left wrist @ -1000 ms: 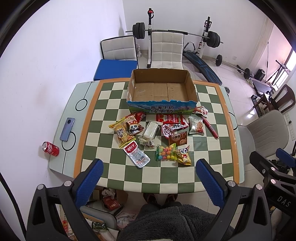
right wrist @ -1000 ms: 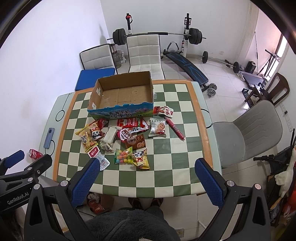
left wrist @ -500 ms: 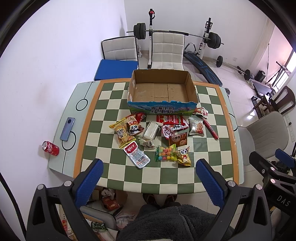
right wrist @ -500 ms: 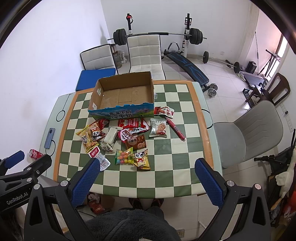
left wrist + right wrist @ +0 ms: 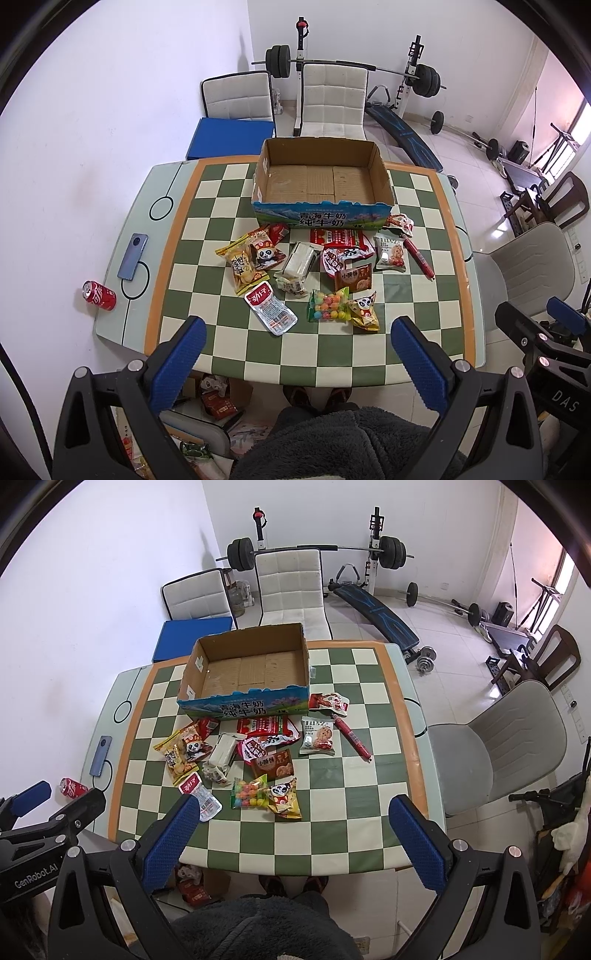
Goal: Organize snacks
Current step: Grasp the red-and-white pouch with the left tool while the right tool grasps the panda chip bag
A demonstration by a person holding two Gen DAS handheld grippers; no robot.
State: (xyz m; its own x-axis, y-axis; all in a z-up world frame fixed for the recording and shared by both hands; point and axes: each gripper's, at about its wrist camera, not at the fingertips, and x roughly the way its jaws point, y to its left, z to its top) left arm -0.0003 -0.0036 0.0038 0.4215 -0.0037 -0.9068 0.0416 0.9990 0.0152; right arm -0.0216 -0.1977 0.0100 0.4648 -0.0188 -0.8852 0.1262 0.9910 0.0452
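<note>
An empty open cardboard box (image 5: 320, 181) (image 5: 247, 670) stands at the far side of the green checkered table (image 5: 406, 343). Several snack packets lie scattered in front of it: a candy bag (image 5: 328, 310) (image 5: 249, 794), a panda packet (image 5: 364, 310), a red sausage (image 5: 419, 258) (image 5: 352, 740), a cookie pack (image 5: 389, 253), a yellow chip bag (image 5: 240, 264). My left gripper (image 5: 295, 363) is open and empty, high above the table's near edge. My right gripper (image 5: 291, 840) is open and empty, likewise high above the near edge.
A phone (image 5: 133, 255) and a red cola can (image 5: 99, 294) lie at the table's left edge. Chairs stand behind the table (image 5: 332, 99) and to its right (image 5: 532, 266). Gym equipment fills the back of the room. The right gripper shows in the left wrist view (image 5: 546, 332).
Both views have shifted only slightly; the table and snacks sit a touch lower in frame. Nothing was grasped or moved.
</note>
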